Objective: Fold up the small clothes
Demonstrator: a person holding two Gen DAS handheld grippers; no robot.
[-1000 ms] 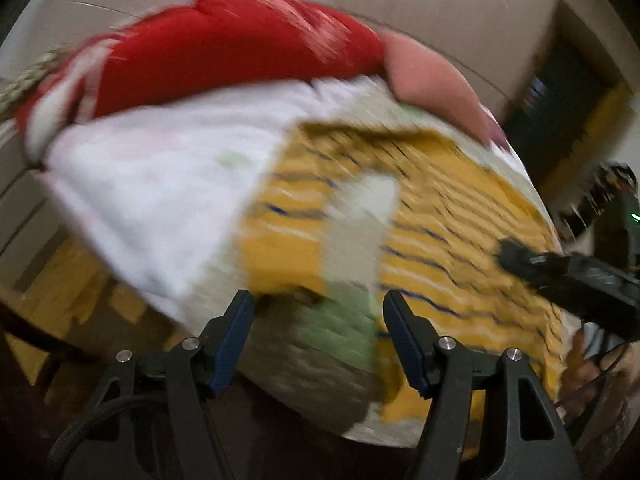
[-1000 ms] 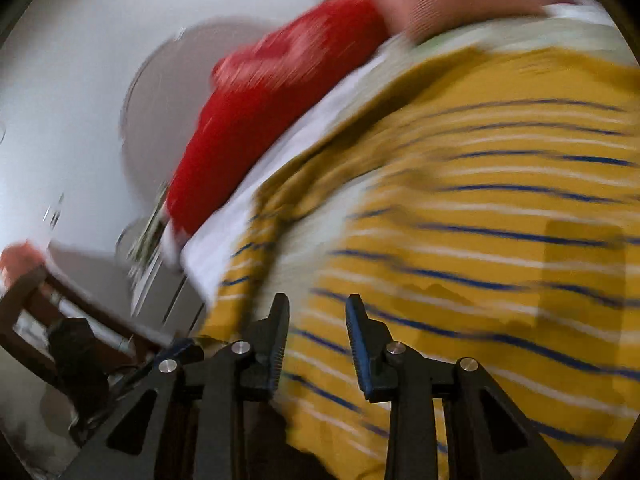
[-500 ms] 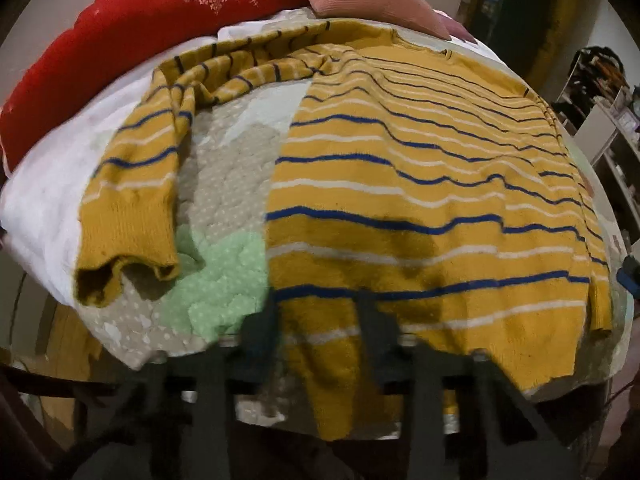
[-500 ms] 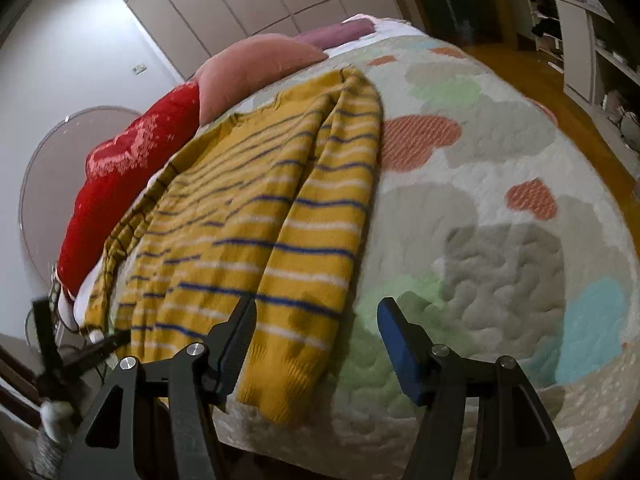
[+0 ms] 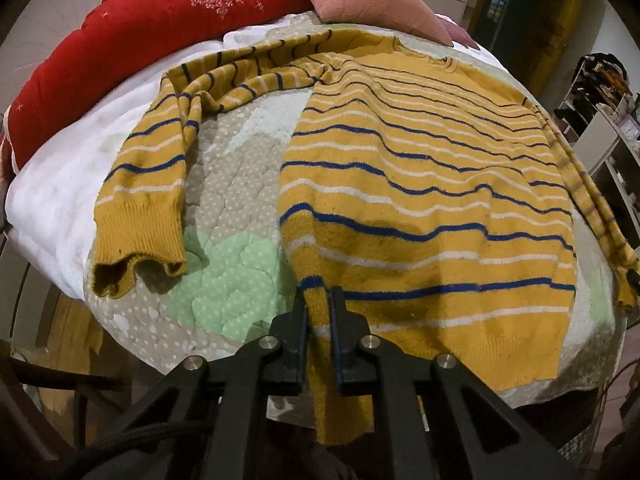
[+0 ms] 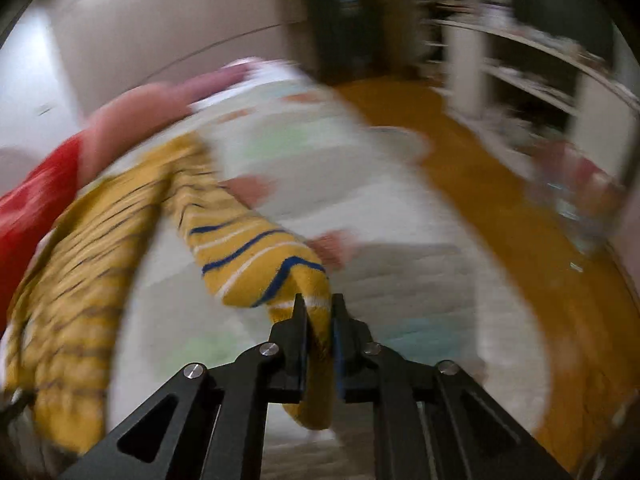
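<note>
A mustard-yellow sweater point(image 5: 420, 184) with blue and white stripes lies spread on a quilted bedspread point(image 5: 228, 280). My left gripper point(image 5: 319, 300) is shut on the sweater's bottom hem at its near left corner, and a fold of hem hangs down between the fingers. One sleeve point(image 5: 140, 208) lies bent to the left with its cuff open. In the blurred right wrist view, my right gripper point(image 6: 318, 308) is shut on the sweater's other sleeve point(image 6: 256, 256), lifted off the bed. The sweater body point(image 6: 80, 260) lies to its left.
A red blanket point(image 5: 160, 20) and a pink pillow point(image 5: 368, 0) sit at the head of the bed. White shelves point(image 6: 532, 80) stand to the right across a yellow-brown floor point(image 6: 520, 240). The bed edge drops off just below both grippers.
Both grippers were open half a second ago and have closed on the sweater. The left took the hem corner. The right took the sleeve and is moving fast, blurring its view.
</note>
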